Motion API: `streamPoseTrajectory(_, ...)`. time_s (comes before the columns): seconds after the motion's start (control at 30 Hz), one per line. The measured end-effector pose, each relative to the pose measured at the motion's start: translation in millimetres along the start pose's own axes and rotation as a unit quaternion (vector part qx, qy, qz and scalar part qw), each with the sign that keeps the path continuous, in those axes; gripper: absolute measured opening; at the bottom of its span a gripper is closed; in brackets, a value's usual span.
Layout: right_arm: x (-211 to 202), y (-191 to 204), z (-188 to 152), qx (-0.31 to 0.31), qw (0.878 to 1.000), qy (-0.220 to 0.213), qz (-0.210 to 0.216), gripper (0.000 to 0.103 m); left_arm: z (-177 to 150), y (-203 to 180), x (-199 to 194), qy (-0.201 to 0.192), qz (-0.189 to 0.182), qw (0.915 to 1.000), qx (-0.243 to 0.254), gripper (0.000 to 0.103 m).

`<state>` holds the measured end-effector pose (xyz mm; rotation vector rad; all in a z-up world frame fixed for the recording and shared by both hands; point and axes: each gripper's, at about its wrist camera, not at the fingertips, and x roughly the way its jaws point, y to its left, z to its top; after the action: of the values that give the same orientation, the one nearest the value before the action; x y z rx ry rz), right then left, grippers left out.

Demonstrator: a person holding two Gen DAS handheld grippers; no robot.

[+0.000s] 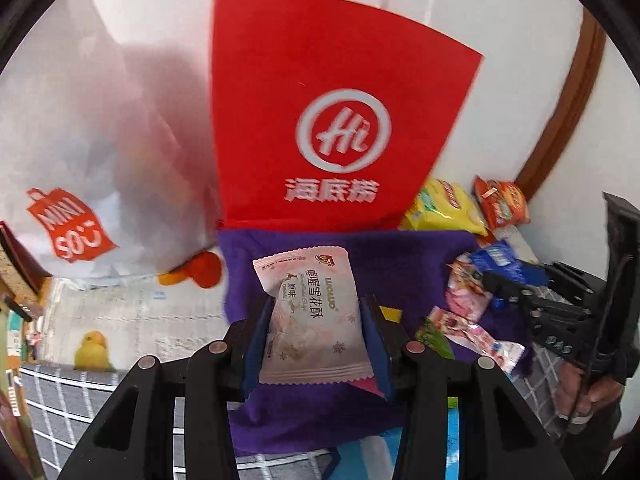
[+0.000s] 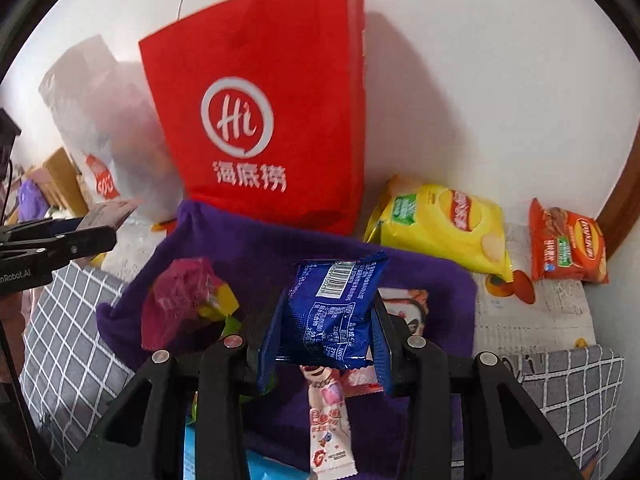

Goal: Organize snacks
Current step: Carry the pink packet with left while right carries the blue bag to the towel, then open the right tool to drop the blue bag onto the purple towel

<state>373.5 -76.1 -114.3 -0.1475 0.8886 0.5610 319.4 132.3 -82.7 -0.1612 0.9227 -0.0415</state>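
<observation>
Two hand-held grippers each clamp one sealed snack packet above a purple cloth (image 2: 432, 280). Left hand-held gripper (image 1: 316, 336): its blue pads press the two long edges of a pale pink-and-white pillow packet (image 1: 312, 320), a matte flat rectangle with serrated end seals; the long axis runs away from the camera toward the red bag (image 1: 320, 120), the far end tipped slightly left, printed face up. Right hand-held gripper (image 2: 326, 336): the pads pinch a glossy dark blue foil packet (image 2: 332, 308), crinkled, barcode side facing the camera; its long axis also points forward toward the red bag, the far seal lifted and leaning right. Below the blue packet a narrow white-and-pink wrapper (image 2: 330, 428) lies on the cloth, lengthwise toward the camera. The cloth is soft and fuzzy, rumpled into folds, and carries a magenta wrapper (image 2: 180, 300) and further small packets, their kinds unclear. The red bag is stiff, flat-sided, with a white round logo and thin cord handles, and stands upright against the white wall. Beside it on the left a translucent white plastic bag (image 1: 100, 160) with an orange label. To the right, a puffed yellow crisp bag (image 2: 440, 228) and a smaller orange crisp bag (image 2: 566, 248) rest on a pale patterned sheet near the wall. A grey fabric with a white grid (image 2: 76, 356) lies at both sides of the cloth.
</observation>
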Motion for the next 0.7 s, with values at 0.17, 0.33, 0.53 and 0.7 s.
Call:
streamPoseTrajectory(0.17,7.5,6.9,-3.9,-0.013,1.000,0.016,0.003,0.040,-4.5,-11.9,10.7,0.014,-0.023,0.9996,0.004,0.042)
streamPoseTrajectory(0.33,11.8,6.1,-6.1,-0.011,1.000,0.027,0.005,0.040,-8.8,-22.2,17.5,0.025,-0.042,0.9987,0.011,0.042)
streamPoseTrajectory(0.53,15.4,8.2,-6.6,-0.020,0.999,0.032,0.002,0.040,-10.1,-27.8,16.0,0.024,-0.060,0.9978,0.014,0.042)
streamPoseTrajectory(0.7,18.8,9.0,-6.9,-0.022,0.999,0.041,0.002,0.040,-10.1,-29.1,19.8,0.029,-0.062,0.9976,0.015,0.042)
